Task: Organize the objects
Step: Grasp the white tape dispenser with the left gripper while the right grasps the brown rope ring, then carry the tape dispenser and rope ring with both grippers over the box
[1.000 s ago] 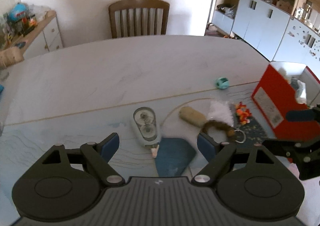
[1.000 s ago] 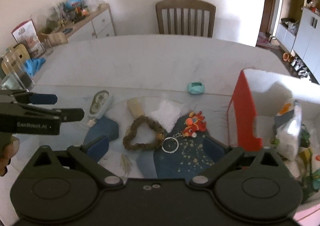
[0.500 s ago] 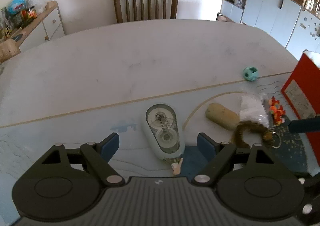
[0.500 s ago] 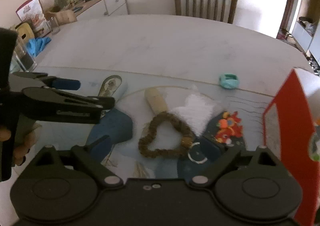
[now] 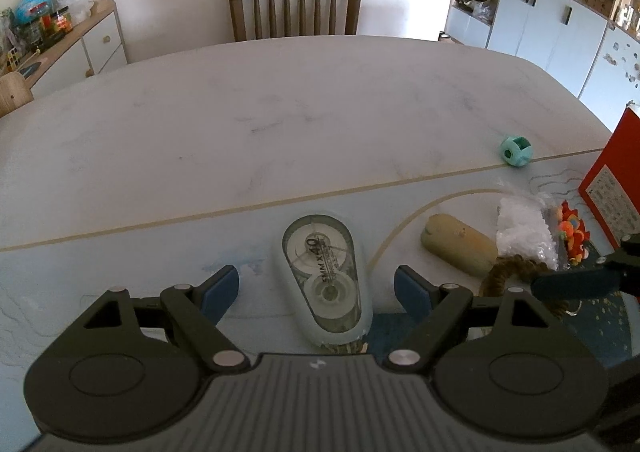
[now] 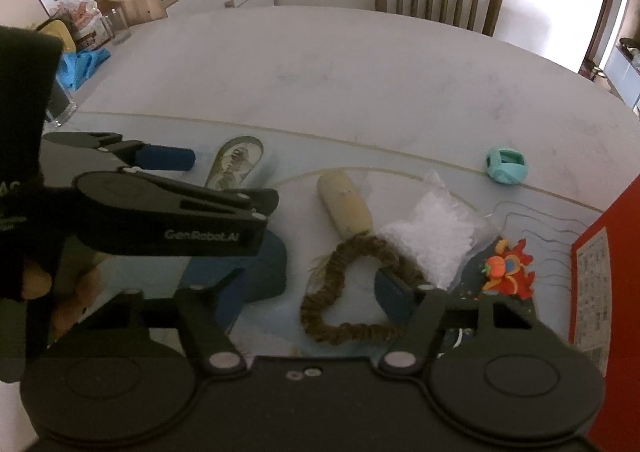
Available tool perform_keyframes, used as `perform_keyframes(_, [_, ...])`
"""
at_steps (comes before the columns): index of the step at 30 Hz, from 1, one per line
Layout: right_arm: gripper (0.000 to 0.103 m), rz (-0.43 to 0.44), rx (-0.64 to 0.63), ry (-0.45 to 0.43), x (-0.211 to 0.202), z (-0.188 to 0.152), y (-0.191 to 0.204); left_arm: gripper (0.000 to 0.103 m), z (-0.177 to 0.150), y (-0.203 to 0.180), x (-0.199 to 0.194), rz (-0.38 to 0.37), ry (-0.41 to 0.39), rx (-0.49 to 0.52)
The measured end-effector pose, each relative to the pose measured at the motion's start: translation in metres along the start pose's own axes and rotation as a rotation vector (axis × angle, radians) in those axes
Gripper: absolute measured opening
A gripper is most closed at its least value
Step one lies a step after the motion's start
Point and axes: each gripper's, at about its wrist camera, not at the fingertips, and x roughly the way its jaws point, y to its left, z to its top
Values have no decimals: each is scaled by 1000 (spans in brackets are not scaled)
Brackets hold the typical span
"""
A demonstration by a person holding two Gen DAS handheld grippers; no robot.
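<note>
Left wrist view: the left gripper (image 5: 316, 286) is held with its jaws spread wide, and the correction tape dispenser (image 5: 322, 286) is seen lying on the table (image 5: 280, 111) between the two blue pads, with neither pad seen to touch it. Just beside it to the right a tan cylinder (image 5: 458, 250) is laid, then a clear bag of white material (image 5: 524, 232) and an orange toy keychain (image 5: 574, 234). A teal sharpener (image 5: 516, 150) is set apart, further back on the table.

In the right wrist view the right gripper (image 6: 310, 290) is likewise spread, and nothing is pinched. A brown hair scrunchie (image 6: 352, 288) is found between its fingers, touching the tan cylinder (image 6: 344, 207) and the white bag (image 6: 434, 240). The red box (image 6: 600, 284) is seen at the right edge; its inside is not shown, so its contents cannot be told. The left gripper (image 6: 172, 171) is seen over the tape dispenser (image 6: 236, 159).
</note>
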Motion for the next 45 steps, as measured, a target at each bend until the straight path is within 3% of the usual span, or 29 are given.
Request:
perform_keyframes(2, [54, 3, 16, 13, 3, 1, -3, 85, 0, -1, 1, 2, -11, 2])
perform_keyframes(9, [37, -12, 9, 22, 8, 2, -1, 84, -2, -3, 3, -1, -24, 9])
perform_keyframes(16, [13, -34, 0, 26, 7, -2, 3, 52, 1, -6, 0, 18, -27, 17])
perform_keyframes(17, [8, -33, 3, 28, 7, -2, 3, 52, 2, -6, -1, 18, -26, 13])
perform_keyframes(29, [6, -1, 73, -15, -25, -4, -5, 52, -5, -12, -19, -16, 9, 0])
perform_keyframes(45, [6, 56, 198, -101, -102, -18, -34, 52, -9, -35, -86, -78, 64, 13])
